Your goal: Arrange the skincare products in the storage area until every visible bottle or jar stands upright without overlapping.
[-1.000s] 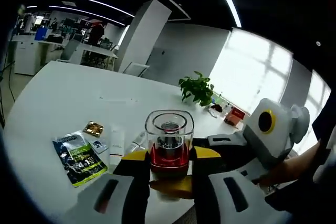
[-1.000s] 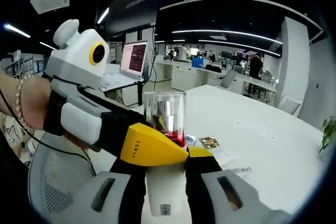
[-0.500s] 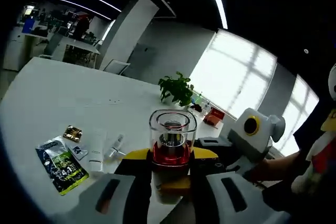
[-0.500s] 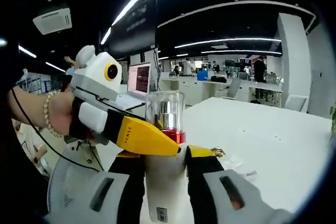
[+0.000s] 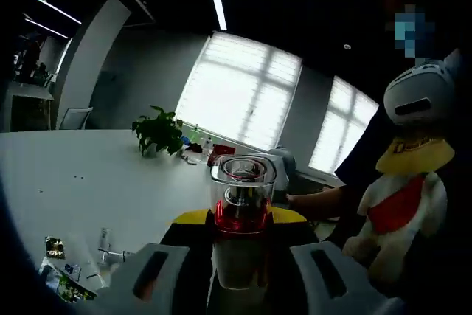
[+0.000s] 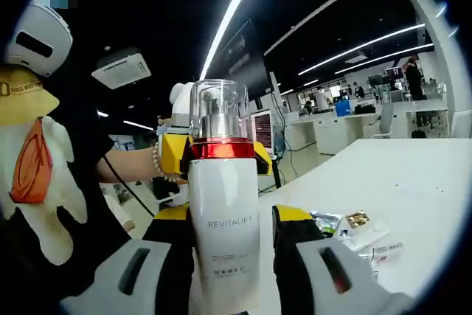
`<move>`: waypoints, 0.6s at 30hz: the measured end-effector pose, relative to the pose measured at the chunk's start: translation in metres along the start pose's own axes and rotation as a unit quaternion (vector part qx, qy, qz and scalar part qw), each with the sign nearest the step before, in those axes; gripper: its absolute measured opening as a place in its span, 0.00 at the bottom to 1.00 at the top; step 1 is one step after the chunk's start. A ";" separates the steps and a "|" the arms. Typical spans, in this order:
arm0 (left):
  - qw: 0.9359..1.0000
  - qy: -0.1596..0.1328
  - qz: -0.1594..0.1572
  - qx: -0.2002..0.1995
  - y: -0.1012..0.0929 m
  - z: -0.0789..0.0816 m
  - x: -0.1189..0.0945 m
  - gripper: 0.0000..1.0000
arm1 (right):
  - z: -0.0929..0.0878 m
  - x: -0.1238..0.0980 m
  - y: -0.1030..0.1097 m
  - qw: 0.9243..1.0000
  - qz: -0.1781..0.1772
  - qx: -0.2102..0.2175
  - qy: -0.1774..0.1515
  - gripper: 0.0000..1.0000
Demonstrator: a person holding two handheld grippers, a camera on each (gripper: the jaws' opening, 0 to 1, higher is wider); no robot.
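You're holding the white bottle up in the air, well above the table, with its label reading upright and its clear cap and red collar on top. The right gripper is clamping the bottle's body, its two black jaws pressing in from either side. In the left gripper view the same bottle is rising between the jaws of the left gripper, clear cap uppermost, and those jaws are sitting close against its sides, so I judge both grippers are gripping it at once. In the right gripper view the left gripper's yellow tips are showing just behind the cap, with your braceleted wrist beyond.

So the step in hand looks like carrying, or passing, this bottle; it isn't standing anywhere yet. Down on the table, to the right, small sachets and a slim tube are lying flat; in the left gripper view they're sitting at the lower left, near a small pump bottle. A potted plant is standing far across the table.

Next move, as I judge it: let one gripper go, bring the bottle down onto a bare patch well apart from those flat items, keep it vertical, and release only once its base is resting flat.
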State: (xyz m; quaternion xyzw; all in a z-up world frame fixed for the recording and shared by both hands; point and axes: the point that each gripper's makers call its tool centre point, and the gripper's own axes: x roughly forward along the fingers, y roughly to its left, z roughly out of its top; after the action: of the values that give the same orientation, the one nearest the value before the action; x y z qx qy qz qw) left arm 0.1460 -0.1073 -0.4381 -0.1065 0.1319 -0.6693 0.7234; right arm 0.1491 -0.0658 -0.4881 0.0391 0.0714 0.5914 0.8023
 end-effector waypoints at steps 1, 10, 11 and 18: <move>1.000 0.003 -0.002 0.004 0.001 0.001 0.000 0.22 | 0.002 0.000 0.001 1.000 -0.009 -0.015 -0.001 0.34; 1.000 -0.027 0.005 -0.007 0.003 0.010 0.006 0.23 | 0.012 0.002 -0.005 0.997 -0.071 -0.014 -0.003 0.33; 0.999 -0.032 0.009 -0.005 0.003 0.011 0.006 0.23 | 0.013 0.002 -0.008 0.997 -0.080 -0.016 -0.003 0.33; 0.994 -0.057 0.093 -0.034 0.021 0.016 0.009 0.25 | 0.013 -0.006 -0.033 0.985 -0.161 -0.058 0.034 0.33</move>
State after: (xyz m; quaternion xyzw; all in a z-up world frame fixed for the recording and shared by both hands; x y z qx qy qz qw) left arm 0.1715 -0.1147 -0.4304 -0.1560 0.1226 -0.5875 0.7846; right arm 0.1805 -0.0811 -0.4795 -0.0395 0.0691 0.4583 0.8853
